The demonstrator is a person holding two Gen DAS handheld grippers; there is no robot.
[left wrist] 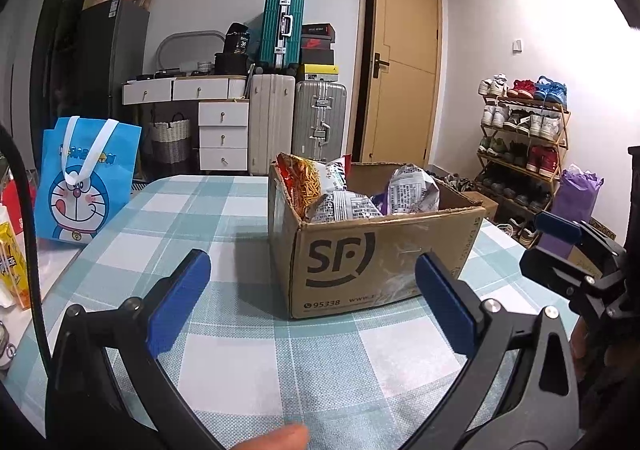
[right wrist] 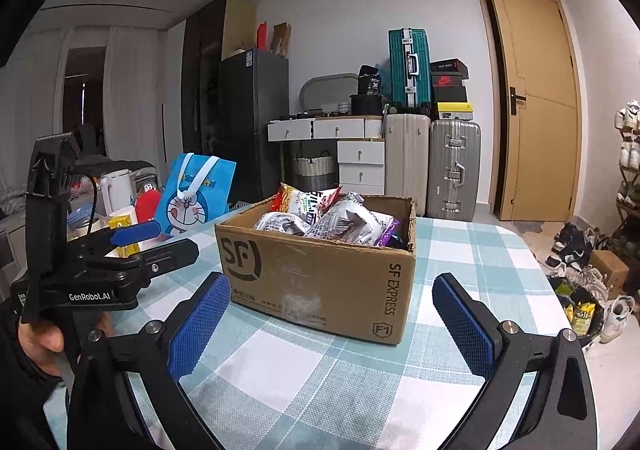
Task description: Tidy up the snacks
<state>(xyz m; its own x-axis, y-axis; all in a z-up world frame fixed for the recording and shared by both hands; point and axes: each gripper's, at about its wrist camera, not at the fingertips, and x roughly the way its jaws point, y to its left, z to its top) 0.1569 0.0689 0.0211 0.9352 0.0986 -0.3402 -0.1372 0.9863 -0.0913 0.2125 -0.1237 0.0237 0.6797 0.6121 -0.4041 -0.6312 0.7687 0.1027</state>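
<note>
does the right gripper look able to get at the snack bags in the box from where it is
Probably yes: the right gripper is open and empty, the cardboard box is open-topped, and the snack bags lie exposed, nothing between.

Evenly lit, sharp, fisheye-bent with dark corners

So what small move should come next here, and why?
Probably bring one gripper forward over the cardboard box and down toward a snack bag. Both the left gripper and the right gripper are open and empty, short of the box, and the snack bags lie piled inside it on the table.
</note>
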